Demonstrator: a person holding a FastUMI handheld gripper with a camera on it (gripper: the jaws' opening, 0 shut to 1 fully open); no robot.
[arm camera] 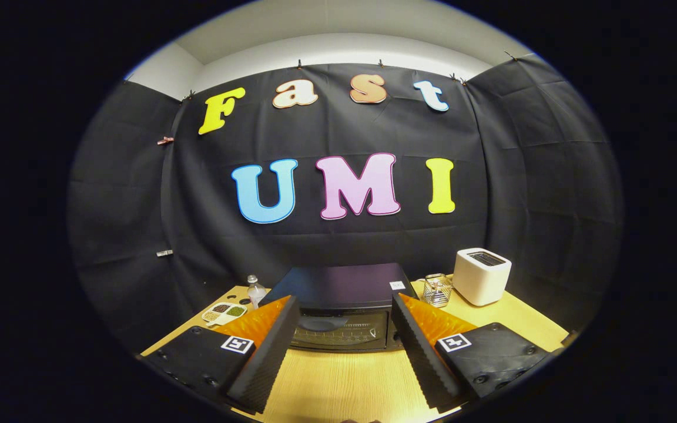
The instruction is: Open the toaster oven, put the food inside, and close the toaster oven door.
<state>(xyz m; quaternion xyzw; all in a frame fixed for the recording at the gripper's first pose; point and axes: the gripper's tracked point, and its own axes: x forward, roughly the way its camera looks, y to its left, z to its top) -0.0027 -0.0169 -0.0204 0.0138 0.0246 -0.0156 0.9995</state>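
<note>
Foam-padded fingers (268, 358) of the gripper (344, 346) stand spread wide over the wooden table (344, 382), pinching nothing. Dead ahead at 12 o'clock, framed between them, sits the black toaster oven (341, 308), its glass door apparently closed. At 10 o'clock lie a divided dish of grains (224, 312) and a small bottle (255, 289); at 2 o'clock stand a glass jar (437, 289) and a white toaster (482, 275). I judge all 3 steps remain: opening, loading, closing. Which item is the food, I cannot tell.
</note>
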